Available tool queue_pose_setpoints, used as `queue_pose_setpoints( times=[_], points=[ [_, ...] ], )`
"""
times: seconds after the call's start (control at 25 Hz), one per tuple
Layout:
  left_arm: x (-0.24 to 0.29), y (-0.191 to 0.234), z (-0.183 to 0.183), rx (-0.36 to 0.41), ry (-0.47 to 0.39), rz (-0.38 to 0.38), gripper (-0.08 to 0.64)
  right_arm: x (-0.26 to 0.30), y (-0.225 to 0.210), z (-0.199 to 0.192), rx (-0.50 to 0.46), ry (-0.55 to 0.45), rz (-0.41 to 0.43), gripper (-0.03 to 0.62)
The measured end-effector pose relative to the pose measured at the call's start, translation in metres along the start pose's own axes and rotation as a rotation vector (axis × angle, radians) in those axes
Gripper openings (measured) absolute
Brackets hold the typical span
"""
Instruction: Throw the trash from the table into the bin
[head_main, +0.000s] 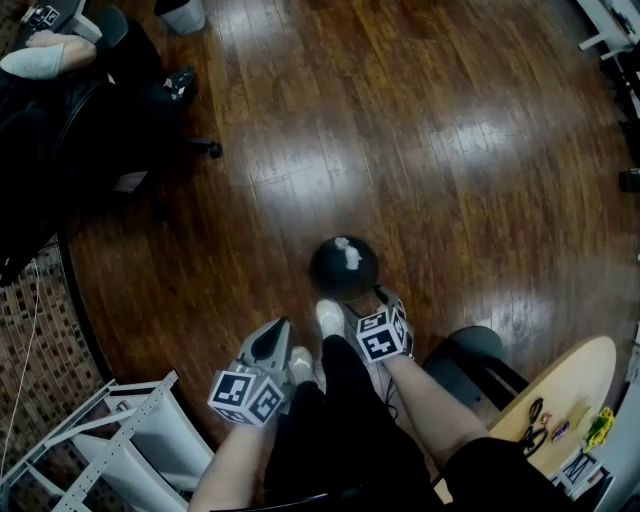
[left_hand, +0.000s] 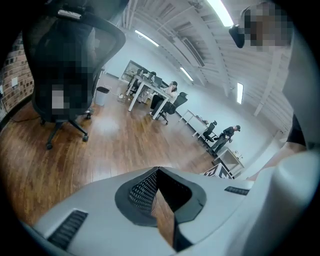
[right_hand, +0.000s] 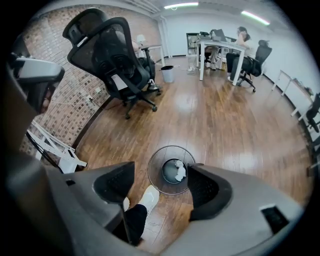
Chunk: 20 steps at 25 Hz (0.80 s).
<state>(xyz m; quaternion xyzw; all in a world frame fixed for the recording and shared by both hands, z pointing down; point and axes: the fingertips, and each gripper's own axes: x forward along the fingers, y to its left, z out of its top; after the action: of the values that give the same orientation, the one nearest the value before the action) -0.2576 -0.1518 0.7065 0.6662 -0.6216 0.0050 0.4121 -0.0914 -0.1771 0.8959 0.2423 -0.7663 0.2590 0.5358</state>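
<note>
The bin (head_main: 344, 268) is a round black mesh basket on the wood floor, with white crumpled trash (head_main: 348, 252) lying inside. My right gripper (head_main: 386, 298) hangs just beside and above its near rim, pointing steeply down. In the right gripper view the bin (right_hand: 159, 175) and the trash (right_hand: 180, 171) show between wide-open jaws of the right gripper (right_hand: 160, 186), with nothing held. My left gripper (head_main: 279, 328) is lower left of the bin; in its own view the left gripper (left_hand: 157, 172) is shut and empty, aimed across the room.
A round wooden table (head_main: 575, 375) with scissors and small items sits at lower right. A black office chair (head_main: 90, 110) stands at the left, a white rack (head_main: 130, 430) at lower left. My shoe (head_main: 329, 317) is next to the bin. Desks with seated people (right_hand: 220, 42) stand far off.
</note>
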Motion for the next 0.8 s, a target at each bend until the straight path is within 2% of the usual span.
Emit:
queue_pose_setpoints(
  times=[0.2, 0.28, 0.36, 0.48, 0.68, 0.8],
  points=[
    [-0.021, -0.001, 0.017, 0.011, -0.043, -0.028, 0.002, -0.028, 0.007, 0.005, 0.031, -0.056, -0.039, 0.328],
    [-0.033, -0.002, 0.032, 0.003, -0.089, -0.049, 0.002, -0.041, 0.010, 0.011, 0.019, -0.082, -0.063, 0.215],
    [-0.047, -0.010, 0.047, 0.030, -0.127, -0.080, 0.002, -0.059, 0.011, 0.020, 0.032, -0.145, -0.084, 0.003],
    [-0.075, -0.024, 0.061, 0.100, -0.160, -0.122, 0.002, -0.096, 0.017, 0.033, 0.075, -0.281, -0.119, 0.002],
    [-0.132, -0.028, 0.082, 0.169, -0.227, -0.154, 0.002, -0.170, 0.048, 0.057, 0.101, -0.486, -0.182, 0.002],
    [-0.151, -0.047, 0.107, 0.228, -0.293, -0.216, 0.002, -0.228, 0.056, 0.076, 0.122, -0.625, -0.241, 0.002]
  ],
)
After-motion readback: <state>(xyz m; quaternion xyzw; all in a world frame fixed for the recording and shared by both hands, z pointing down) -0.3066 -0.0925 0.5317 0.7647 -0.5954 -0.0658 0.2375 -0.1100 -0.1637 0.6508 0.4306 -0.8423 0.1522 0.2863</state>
